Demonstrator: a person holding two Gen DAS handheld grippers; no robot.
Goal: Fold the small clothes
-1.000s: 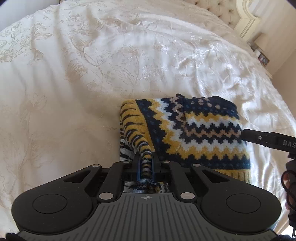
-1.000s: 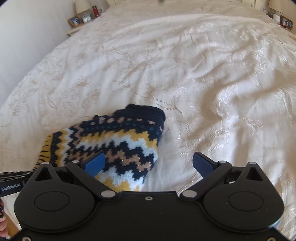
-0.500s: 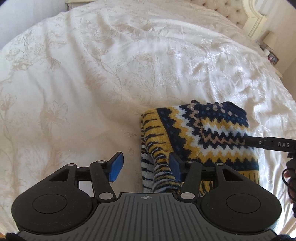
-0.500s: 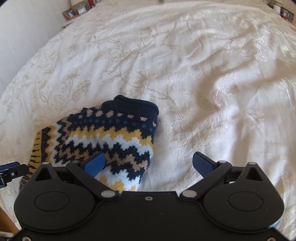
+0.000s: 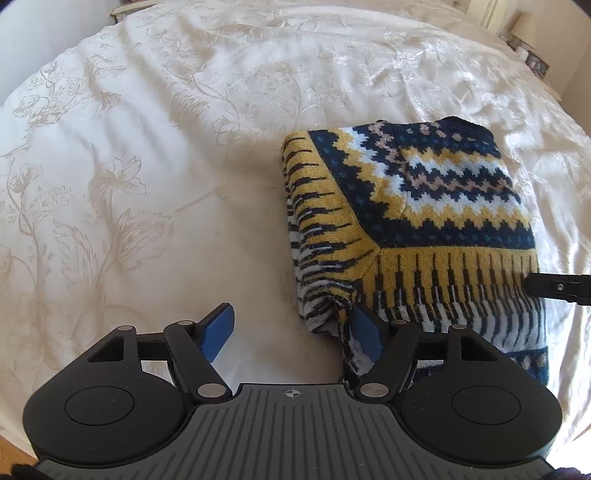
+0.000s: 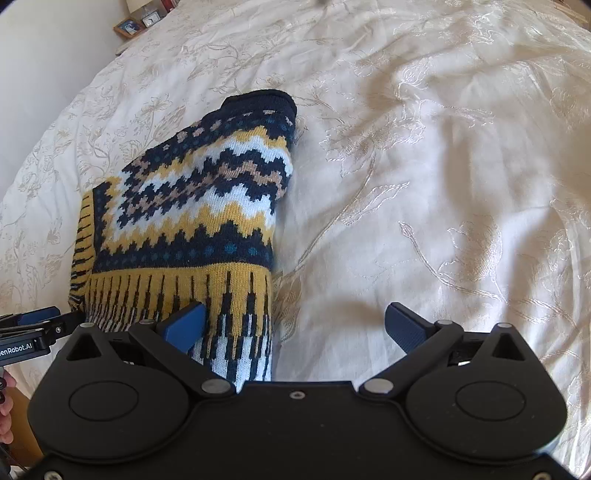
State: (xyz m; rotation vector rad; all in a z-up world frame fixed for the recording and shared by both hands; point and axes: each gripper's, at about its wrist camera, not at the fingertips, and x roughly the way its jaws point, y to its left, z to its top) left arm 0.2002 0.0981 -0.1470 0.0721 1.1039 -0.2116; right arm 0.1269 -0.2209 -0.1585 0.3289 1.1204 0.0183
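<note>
A small knitted sweater (image 5: 424, 221) in navy, yellow and white zigzags lies folded into a compact rectangle on the cream bedspread (image 5: 147, 166). My left gripper (image 5: 291, 332) is open at the sweater's near left corner; its right finger (image 5: 365, 338) touches the hanging hem, and nothing is held. In the right wrist view the same sweater (image 6: 192, 221) lies left of centre. My right gripper (image 6: 295, 326) is open over the sweater's near right edge, its left finger (image 6: 184, 326) above the knit. The left gripper's tip (image 6: 33, 325) shows at the left edge.
The embroidered bedspread (image 6: 443, 184) stretches wide to the left, right and far side of the sweater. A nightstand with picture frames (image 6: 140, 22) stands far back left in the right wrist view. A lamp (image 5: 524, 26) stands at the bed's far right corner.
The left gripper, shut on the sweater's striped edge a second ago, opened and let it drop. Both grippers drew back toward the near edge; the sweater now lies flat.
</note>
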